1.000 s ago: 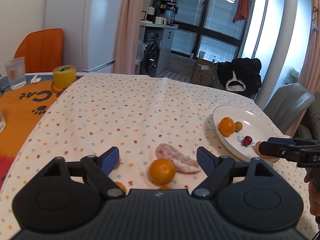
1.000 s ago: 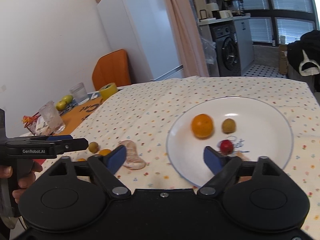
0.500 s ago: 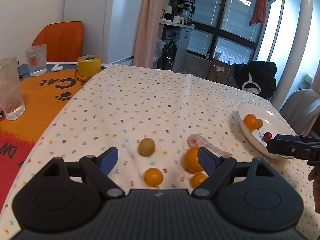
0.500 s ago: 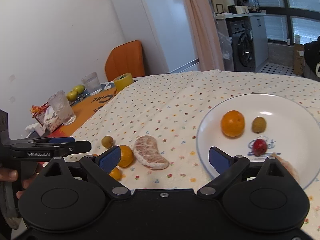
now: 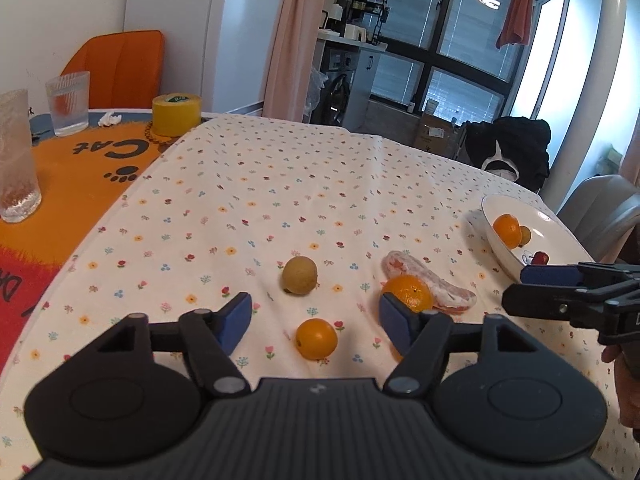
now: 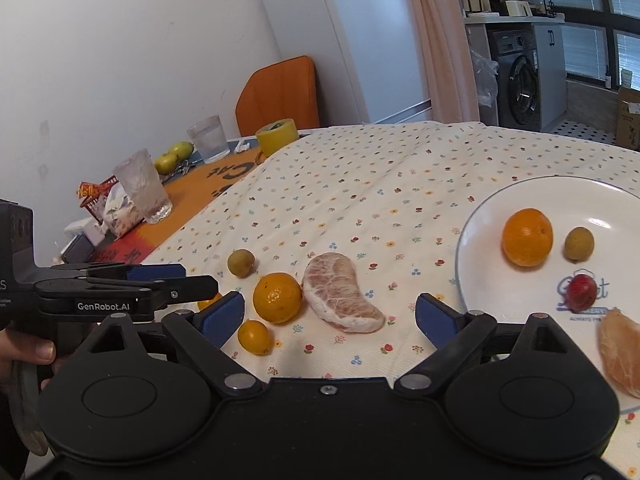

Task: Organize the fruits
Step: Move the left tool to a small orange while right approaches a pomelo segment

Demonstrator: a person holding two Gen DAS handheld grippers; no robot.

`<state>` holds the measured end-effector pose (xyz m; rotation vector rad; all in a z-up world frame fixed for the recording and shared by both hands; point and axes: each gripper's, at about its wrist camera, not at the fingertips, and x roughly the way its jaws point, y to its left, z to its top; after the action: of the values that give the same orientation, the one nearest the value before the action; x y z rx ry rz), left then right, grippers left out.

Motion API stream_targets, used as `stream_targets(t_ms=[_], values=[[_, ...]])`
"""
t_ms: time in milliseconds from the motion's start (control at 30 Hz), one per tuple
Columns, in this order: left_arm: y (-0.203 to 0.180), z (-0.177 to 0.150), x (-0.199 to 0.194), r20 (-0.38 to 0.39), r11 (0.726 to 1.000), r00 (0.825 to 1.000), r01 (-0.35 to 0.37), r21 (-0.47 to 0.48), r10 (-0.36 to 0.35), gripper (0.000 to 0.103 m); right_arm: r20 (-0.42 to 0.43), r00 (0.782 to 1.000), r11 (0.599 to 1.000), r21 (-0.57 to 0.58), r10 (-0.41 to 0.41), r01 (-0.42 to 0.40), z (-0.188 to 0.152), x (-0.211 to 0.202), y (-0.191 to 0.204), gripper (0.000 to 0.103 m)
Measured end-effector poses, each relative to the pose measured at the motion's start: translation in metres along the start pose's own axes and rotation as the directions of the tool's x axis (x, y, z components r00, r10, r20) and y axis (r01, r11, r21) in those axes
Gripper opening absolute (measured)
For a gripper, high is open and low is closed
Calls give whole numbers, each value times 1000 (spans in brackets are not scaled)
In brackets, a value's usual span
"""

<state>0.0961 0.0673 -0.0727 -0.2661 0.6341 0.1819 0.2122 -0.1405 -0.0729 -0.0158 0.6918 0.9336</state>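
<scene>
On the flowered tablecloth lie a brownish round fruit (image 5: 299,275), a small orange (image 5: 316,338), a bigger orange (image 5: 408,293) and a peeled pomelo segment (image 5: 436,288). My left gripper (image 5: 315,320) is open just above the cloth, with the small orange between its fingers and untouched. My right gripper (image 6: 328,317) is open too, and the pomelo segment (image 6: 340,292) lies between its fingers. The white plate (image 6: 520,196) at the right holds an orange (image 6: 527,237), a brownish fruit (image 6: 579,243), a red fruit (image 6: 581,297) and another segment (image 6: 622,352).
At the left, an orange cat mat (image 5: 80,168) carries two glasses (image 5: 68,104), a yellow tape roll (image 5: 176,114), green apples (image 6: 172,156) and a snack packet (image 6: 116,208). An orange chair (image 5: 120,68) stands behind it. A grey chair (image 5: 600,208) is beyond the plate.
My left gripper has drawn back and to the left, bringing more loose fruit into its view. My right gripper has shifted left from over the plate to the pomelo segment. Both stayed open.
</scene>
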Motion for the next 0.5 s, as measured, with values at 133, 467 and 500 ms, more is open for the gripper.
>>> stream_targets(t_ms=[133,467,500], values=[[-2,-1,6,-10,1000,1000,17,1,-17,57,-17,1000,1000,3,-8,8,1,8,-2,84],[-3,-9,21,-70,1000,997,18,5,-18,30,-40,999,1000,-4,-8,7,1,18,-3,74],[-1,-8,21,-75,1000,997,11,-2,-11,27,-43,999,1000,-4,-8,8,2,19,-3,74]])
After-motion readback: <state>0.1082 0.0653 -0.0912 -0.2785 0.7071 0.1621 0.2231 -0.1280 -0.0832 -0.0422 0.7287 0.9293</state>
